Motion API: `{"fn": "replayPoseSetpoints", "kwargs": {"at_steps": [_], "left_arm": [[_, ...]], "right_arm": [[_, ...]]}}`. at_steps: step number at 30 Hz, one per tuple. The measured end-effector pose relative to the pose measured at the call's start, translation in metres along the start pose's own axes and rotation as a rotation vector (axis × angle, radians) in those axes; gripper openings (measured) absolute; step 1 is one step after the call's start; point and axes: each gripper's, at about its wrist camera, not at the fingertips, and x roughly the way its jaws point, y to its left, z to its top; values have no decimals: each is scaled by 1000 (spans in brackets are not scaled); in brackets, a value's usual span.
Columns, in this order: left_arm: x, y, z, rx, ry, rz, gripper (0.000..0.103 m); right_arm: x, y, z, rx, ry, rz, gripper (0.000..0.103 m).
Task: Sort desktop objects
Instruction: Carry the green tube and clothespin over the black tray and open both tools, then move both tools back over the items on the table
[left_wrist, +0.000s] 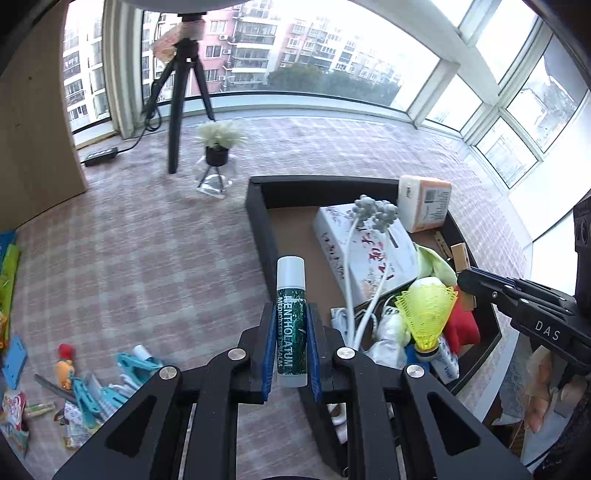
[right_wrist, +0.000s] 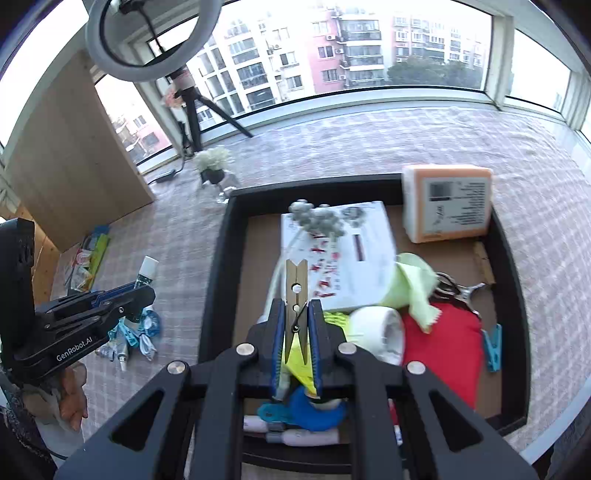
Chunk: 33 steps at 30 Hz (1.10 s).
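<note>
Blue-padded left tongs (left_wrist: 291, 343) are closed on a lip balm (left_wrist: 291, 321), a green-labelled tube with a white cap that stands upright between the pads and sticks out past their tips. Just right of these tongs sits a black tray (left_wrist: 258, 221) on the checked table (left_wrist: 147, 240). Nearest inside it are a yellow shuttlecock (left_wrist: 426, 310) and white cables (left_wrist: 365, 314); farther in lie a white box (left_wrist: 369, 251) and, at the far corner, an orange pack (left_wrist: 424, 203). Left of the left tongs, loose on the table, lie teal clips (left_wrist: 133, 363) and small packets (left_wrist: 14, 413). Well beyond stand a potted plant (left_wrist: 219, 142) and a tripod (left_wrist: 181, 92) by the window.

Over the tray, the right tongs (right_wrist: 297, 338) are clamped fully shut on a wooden clothespin (right_wrist: 295, 295), its forked end pointing away from the camera. Directly under them show a yellow item and a blue one (right_wrist: 314, 410), both partly hidden. Just right of the right tongs lie a white roll (right_wrist: 376, 332), a red cloth (right_wrist: 443, 343) and a pale green cloth (right_wrist: 413, 284); a teal clip (right_wrist: 493, 347) lies by the right wall. In the right wrist view the left tongs appear at the left edge, outside the tray, with a hand (right_wrist: 70, 391) below them.
</note>
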Motion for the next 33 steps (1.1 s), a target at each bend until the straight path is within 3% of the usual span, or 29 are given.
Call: {"fn": "replayPoseSetpoints", "kwargs": {"at_steps": [11,12,13,14,15,16,18,25,33], "left_arm": [[33,-59,-1,76,47,-26,15],[33,-60,-2,71,48,-31,19],[33,-61,-3,64,53,-27,36],[31,-62,-4,59,53,-34,45],[27,-62,-5,59,37,-39,51],[23,-61,-7,67,21,-25,50],[13,-59,-10,86,-1,13,49],[-35,1,-34,28,-21,66,47],[-96,129,-83,-76,-2,124,38]], "right_arm": [[-24,-80,-25,124,-4,-109,13],[-25,-83,-27,125,-4,-112,13],[-27,-83,-28,118,-6,-114,13],[-27,-83,-29,108,2,-126,16],[-28,-81,-30,101,12,-146,28],[-29,-79,-31,93,7,-159,40],[-33,-72,-32,69,-11,-164,45],[-33,-25,-31,17,-22,-62,45],[-30,85,-50,-77,-22,27,45]]}}
